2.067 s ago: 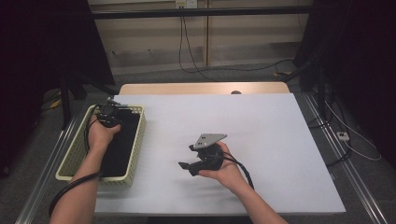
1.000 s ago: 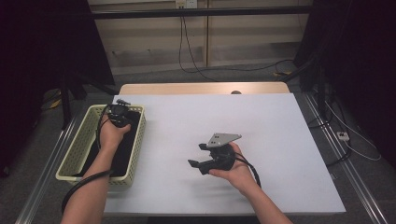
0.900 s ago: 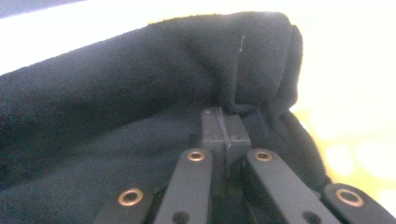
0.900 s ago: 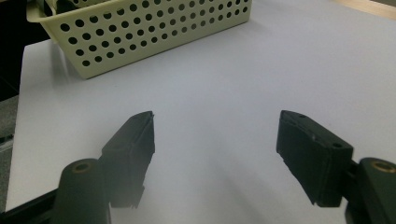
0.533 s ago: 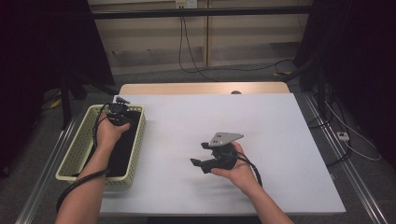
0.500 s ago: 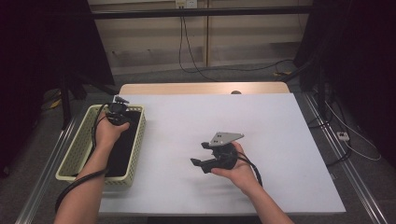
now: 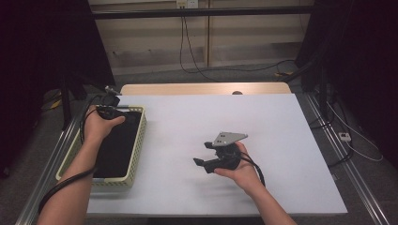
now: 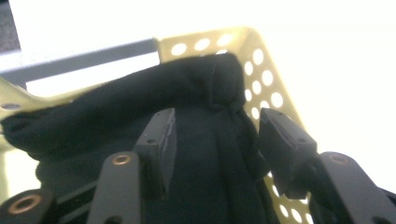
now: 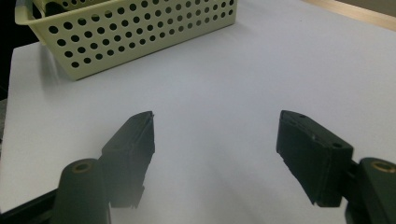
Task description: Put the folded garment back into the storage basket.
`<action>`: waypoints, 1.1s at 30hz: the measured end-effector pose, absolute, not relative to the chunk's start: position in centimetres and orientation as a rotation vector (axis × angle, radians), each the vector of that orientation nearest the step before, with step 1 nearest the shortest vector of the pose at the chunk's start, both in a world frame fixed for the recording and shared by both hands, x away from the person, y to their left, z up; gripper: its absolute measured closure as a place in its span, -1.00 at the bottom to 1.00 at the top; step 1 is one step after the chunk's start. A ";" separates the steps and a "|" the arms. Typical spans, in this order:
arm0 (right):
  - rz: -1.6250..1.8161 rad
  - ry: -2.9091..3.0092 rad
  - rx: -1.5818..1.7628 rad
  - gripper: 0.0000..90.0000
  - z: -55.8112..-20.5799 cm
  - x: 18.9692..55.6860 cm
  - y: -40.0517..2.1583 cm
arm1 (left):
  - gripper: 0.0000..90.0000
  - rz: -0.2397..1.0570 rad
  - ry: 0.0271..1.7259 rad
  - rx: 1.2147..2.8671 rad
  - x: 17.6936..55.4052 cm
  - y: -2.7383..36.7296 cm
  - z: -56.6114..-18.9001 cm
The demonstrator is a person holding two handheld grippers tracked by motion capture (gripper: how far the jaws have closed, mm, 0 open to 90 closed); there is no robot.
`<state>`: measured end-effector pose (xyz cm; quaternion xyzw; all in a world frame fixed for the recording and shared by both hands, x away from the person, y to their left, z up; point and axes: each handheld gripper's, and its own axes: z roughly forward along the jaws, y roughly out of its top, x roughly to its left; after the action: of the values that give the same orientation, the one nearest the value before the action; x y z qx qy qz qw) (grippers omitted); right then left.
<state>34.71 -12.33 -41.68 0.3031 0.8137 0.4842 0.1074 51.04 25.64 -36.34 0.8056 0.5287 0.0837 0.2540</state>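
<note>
High view: white table [image 7: 291, 140], pale yellow perforated basket [image 7: 139, 140] at its left edge, black cloth [image 7: 117, 145] lying inside it.

The left gripper [image 7: 109, 104] hangs over the basket's far end; in the left gripper view its jaws have just been opening and stand apart above the bunched cloth [image 8: 140, 107], pads clear of the fabric, so the cloth looks freshly let go in the basket. The right gripper [image 7: 206, 154] waits mid-table, jaws wide over bare tabletop, nothing between them. Next, I judge, the left hand should lift clear without snagging fabric.
</note>
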 end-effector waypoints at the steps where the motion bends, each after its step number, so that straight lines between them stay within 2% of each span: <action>1: 1.426 2.395 0.892 -0.38 -41.7 34.7 -12.4 | 0.04 0.233 1.429 2.191 50.9 25.6 -36.2; 19: 1.379 2.391 0.897 -0.38 -41.3 33.7 -14.4 | -0.12 0.168 1.269 2.226 48.4 24.5 -33.3; 33: 1.337 2.370 0.961 -0.38 -41.8 32.7 -17.6 | -0.18 0.124 1.094 2.253 46.0 21.3 -32.9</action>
<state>32.71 -17.65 -41.80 0.3303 0.8145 0.4595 0.1278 46.00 21.27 -32.94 0.8537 0.4147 0.0469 0.3116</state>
